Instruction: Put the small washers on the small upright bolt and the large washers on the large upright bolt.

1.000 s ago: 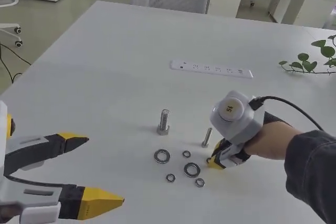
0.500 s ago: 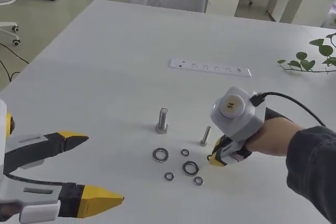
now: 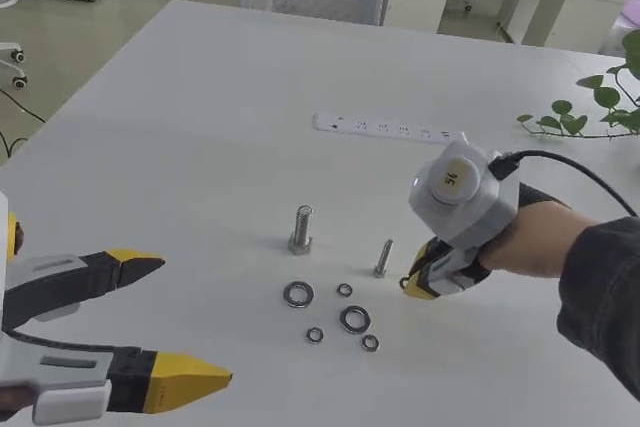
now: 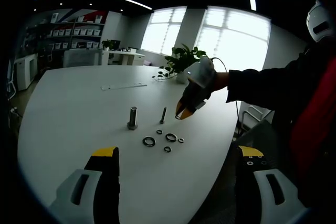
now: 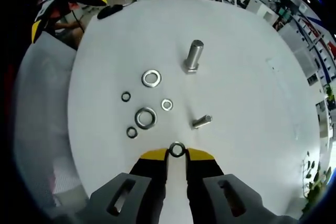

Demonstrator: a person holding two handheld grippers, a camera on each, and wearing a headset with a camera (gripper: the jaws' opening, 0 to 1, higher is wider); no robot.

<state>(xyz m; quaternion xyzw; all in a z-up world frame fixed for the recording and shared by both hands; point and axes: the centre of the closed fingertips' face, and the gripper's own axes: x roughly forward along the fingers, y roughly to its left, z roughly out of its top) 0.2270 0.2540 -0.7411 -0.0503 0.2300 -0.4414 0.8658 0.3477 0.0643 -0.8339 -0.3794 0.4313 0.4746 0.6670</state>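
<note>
Between right gripper [image 5: 177, 155] tips, 1 washer [image 5: 177, 149]

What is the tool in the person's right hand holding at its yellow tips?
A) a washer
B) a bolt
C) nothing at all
A: in the right gripper view a washer sits pinched between the two yellow tips of the right tool.

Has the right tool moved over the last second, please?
Yes. Against the small bolt, the right tool, gripping a washer, has shifted up and rightward in the head view.
</note>
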